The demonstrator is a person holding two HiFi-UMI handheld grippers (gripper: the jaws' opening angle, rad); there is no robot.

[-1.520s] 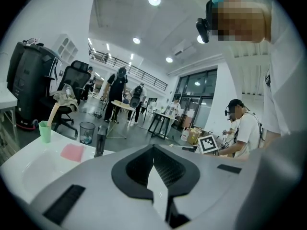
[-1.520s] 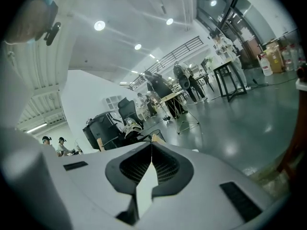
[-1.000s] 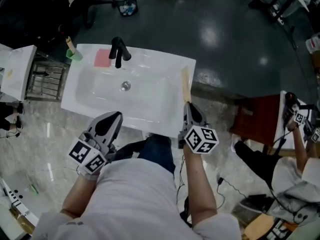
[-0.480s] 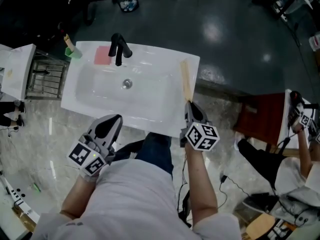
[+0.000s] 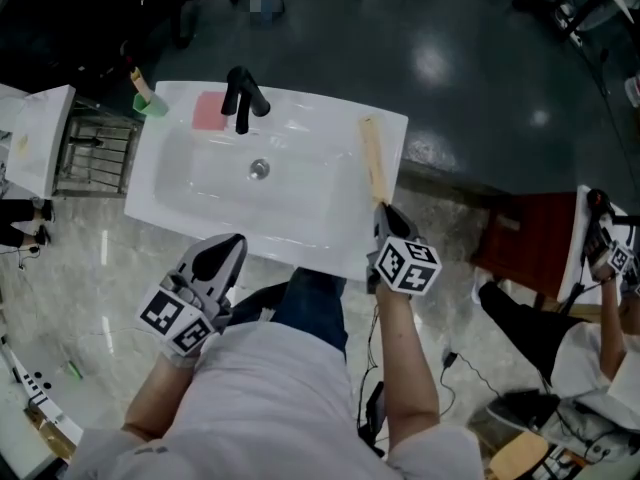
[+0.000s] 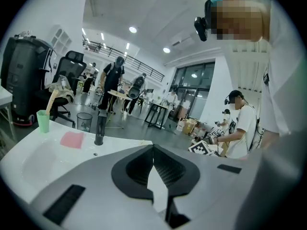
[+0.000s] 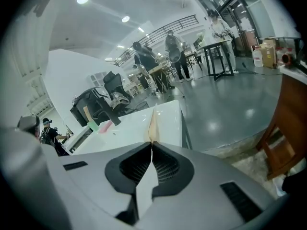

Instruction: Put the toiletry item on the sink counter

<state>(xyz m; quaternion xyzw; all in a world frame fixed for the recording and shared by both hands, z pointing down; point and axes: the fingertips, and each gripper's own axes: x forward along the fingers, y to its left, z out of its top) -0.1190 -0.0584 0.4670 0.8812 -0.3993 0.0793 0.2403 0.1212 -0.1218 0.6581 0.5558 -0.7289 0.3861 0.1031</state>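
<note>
grey and black, the left hand-held gripper (image 5: pixel 230 243) is hanging just off the front-left edge of the white desk (image 5: pixel 300 243). its jaws are pressed together on nothing, and it is sitting well apart from the task's thing. further right, the pale wooden toiletry item (image 5: pixel 373 158) is lying along the desk's right rim, its long axis running front to back, away from the person. the right hand-held gripper (image 5: pixel 384 211) is pinching its near end edge-on and pointing along that same line. whether the item is already resting on the rim i cannot tell. the right hand is the one doing the placing, and setting down and letting go looks like the step in hand.
</note>
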